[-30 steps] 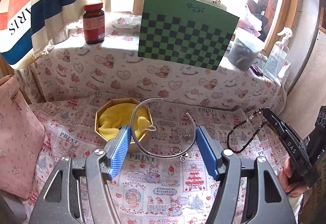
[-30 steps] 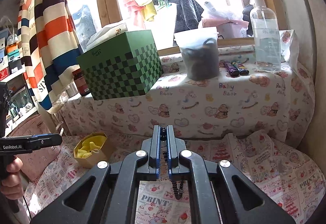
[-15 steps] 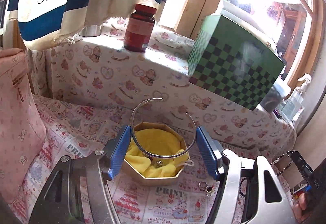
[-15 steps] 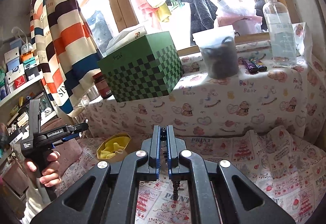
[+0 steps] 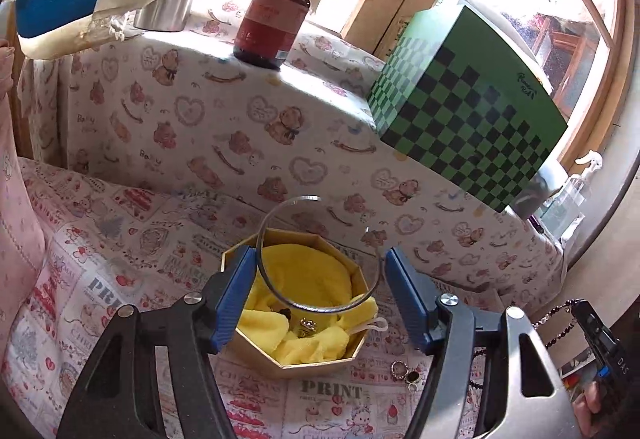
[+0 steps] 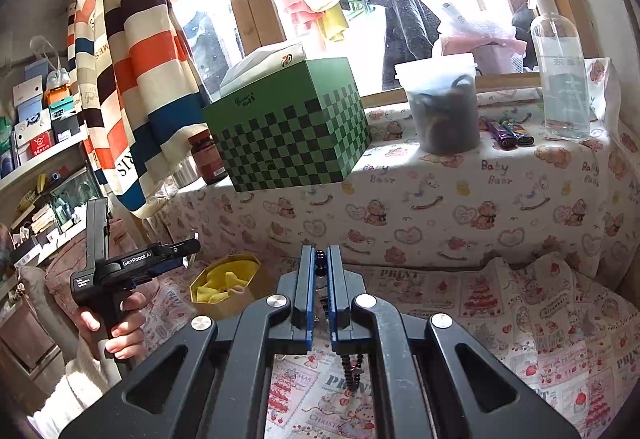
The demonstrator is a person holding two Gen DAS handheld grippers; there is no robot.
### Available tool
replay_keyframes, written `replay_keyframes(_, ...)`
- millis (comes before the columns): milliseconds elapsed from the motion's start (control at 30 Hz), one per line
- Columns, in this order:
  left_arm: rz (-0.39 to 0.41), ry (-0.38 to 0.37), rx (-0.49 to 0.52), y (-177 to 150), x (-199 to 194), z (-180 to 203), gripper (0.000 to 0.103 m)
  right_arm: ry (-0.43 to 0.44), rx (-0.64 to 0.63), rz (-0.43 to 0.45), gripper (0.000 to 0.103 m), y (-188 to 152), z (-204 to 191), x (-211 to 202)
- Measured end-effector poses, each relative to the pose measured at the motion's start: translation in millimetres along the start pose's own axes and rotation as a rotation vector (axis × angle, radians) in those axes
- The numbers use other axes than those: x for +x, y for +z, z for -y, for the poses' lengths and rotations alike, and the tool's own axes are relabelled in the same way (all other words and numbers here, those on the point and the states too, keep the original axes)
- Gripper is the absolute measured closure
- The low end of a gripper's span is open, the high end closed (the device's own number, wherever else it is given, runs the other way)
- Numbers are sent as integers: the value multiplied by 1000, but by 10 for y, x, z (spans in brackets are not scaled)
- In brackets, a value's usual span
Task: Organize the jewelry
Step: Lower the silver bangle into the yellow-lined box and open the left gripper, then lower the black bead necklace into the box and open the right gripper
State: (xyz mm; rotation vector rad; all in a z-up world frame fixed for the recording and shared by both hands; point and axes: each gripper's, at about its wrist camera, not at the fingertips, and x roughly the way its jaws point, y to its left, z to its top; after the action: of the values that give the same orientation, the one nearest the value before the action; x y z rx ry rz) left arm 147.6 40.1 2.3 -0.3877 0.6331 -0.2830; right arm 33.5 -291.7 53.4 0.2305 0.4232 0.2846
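Black claw [image 6: 319,271], blue pads [image 5: 236,297], silver screws

I see a table [image 5: 132,247] covered with a printed cartoon cloth, and on it sits an eight-sided gold box [image 5: 298,303] lined with yellow cloth, with a few small rings [image 5: 404,371] lying loose on the cloth just beside it. Behind, a raised ledge [image 6: 500,175] under a bear-print cover carries a brown pill bottle [image 5: 276,17], a green checkered box [image 6: 292,123], a lidded tub [image 6: 442,107], lighters [image 6: 508,131] and a clear spray bottle [image 6: 558,59].
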Motion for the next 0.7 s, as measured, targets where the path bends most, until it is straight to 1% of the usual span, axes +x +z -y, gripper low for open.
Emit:
replay_keyframes(33,6,-2,15,-3,-22,26,22,0,0,-1,97,-4,-1,5)
replay_keyframes(133,69,22,58,-6,-202,102,19,-9,-6,-3,97,-20,-7,21)
replay_keyframes(233,152,32,73,-13,-473,143,17,-6,-9,-7,97,-29,-27,33)
replay_keyframes(333,246,86,102,-12,-740,211,9,-4,-27,5,97,-21,-76,3)
replay_keyframes(367,277,108,110,-10,-819,229,8,2,-26,11,97,-12,-92,-10)
replay_keyframes(433,320,118,113,-3,-917,242,6,11,-21,11,97,-14,-129,-7)
replay_keyframes(500,331,127,97,19,-948,212,4,8,-35,-1,97,-29,-188,33)
replay_keyframes(600,316,130,58,42,-930,143,4,-20,-81,-4,97,-15,-300,100)
replay_keyframes(700,309,146,34,60,-918,84,4,-11,-85,-7,97,46,-393,143)
